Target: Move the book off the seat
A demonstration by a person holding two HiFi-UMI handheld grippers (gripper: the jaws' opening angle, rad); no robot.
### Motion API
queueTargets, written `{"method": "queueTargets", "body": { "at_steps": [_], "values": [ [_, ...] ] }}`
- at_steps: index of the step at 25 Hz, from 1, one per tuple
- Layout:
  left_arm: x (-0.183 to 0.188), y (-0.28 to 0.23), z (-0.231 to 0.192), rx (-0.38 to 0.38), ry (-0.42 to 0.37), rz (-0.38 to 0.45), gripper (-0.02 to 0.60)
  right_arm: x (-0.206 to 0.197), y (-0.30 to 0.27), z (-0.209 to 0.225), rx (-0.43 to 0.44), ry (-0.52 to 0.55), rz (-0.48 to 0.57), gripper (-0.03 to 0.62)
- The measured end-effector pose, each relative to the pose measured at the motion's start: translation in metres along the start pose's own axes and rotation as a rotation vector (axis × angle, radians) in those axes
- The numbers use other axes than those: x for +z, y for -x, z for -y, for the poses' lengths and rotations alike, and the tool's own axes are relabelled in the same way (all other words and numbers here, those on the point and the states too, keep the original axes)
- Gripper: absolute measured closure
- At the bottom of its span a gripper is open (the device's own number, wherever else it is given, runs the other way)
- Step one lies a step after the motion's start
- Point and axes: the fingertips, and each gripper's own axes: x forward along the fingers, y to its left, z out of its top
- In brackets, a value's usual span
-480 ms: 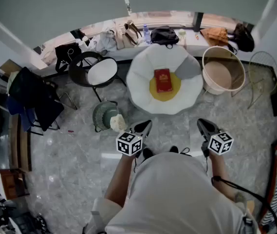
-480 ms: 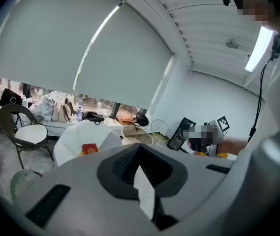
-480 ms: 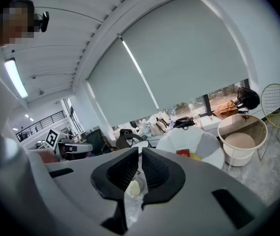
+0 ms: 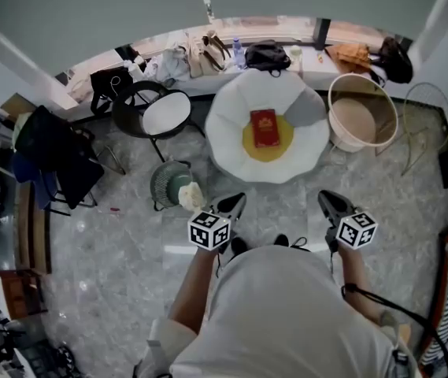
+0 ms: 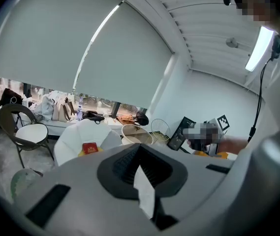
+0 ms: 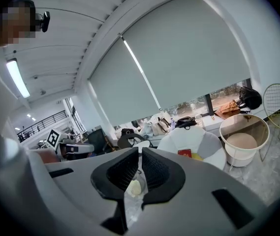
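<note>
**Left gripper** (image 4: 232, 205): lower centre of the head view. The jaws are pressed together and hold nothing of the task. A pale strip shows in the seam in the left gripper view; whether it is pad or scrap cannot be told.

**Right gripper** (image 4: 331, 203): lower centre-right. The jaws are likewise closed, with a translucent pale scrap in the seam and no book.

**Red book** (image 4: 264, 128): upper centre of the head view. It lies flat on a yellow cushion (image 4: 249, 146) in a white petal-shaped chair (image 4: 225, 128). It sits above and between the two grippers and well apart from both, with marble floor between. In each gripper view it appears small, just over the jaw housing.

**Step in hand (judged):** the approach. The book is on the seat and nothing has been gripped.

**Method (advice):**
- Close the distance first and spread one gripper's jaws before arriving.
- Come in low at the near short edge and press the lower jaw into the soft cushion to get under the cover.
- Clamp close to the spine so the pages do not fan.
- Lift clear of the petals before carrying the book aside.

**Neighbours:**
- A round tub (image 4: 361, 116) stands right of the chair.
- A round-seat chair (image 4: 164, 116) stands to its left.
</note>
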Motion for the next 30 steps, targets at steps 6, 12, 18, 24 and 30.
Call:
{"method": "queueTargets", "body": {
  "at_steps": [6, 12, 18, 24, 30],
  "values": [
    [-0.004, -0.003, 0.005, 0.006, 0.002, -0.007, 0.580, -0.001, 0.002, 0.005, 0.008, -0.006, 0.000, 0.545],
    [-0.007, -0.006, 0.015, 0.022, 0.018, 0.000, 0.580, -0.004, 0.013, 0.013, 0.028, -0.021, -0.023, 0.543],
    [-0.011, -0.012, 0.027, 0.069, 0.062, 0.041, 0.580, -0.011, 0.026, 0.028, 0.055, -0.008, -0.056, 0.543],
    [-0.022, -0.026, 0.041, 0.111, 0.061, 0.027, 0.580, -0.011, 0.038, 0.048, 0.080, 0.002, -0.086, 0.543],
    [-0.030, -0.034, 0.052, 0.125, 0.079, 0.031, 0.580, -0.011, 0.046, 0.064, 0.091, 0.016, -0.100, 0.543]
  ]
}}
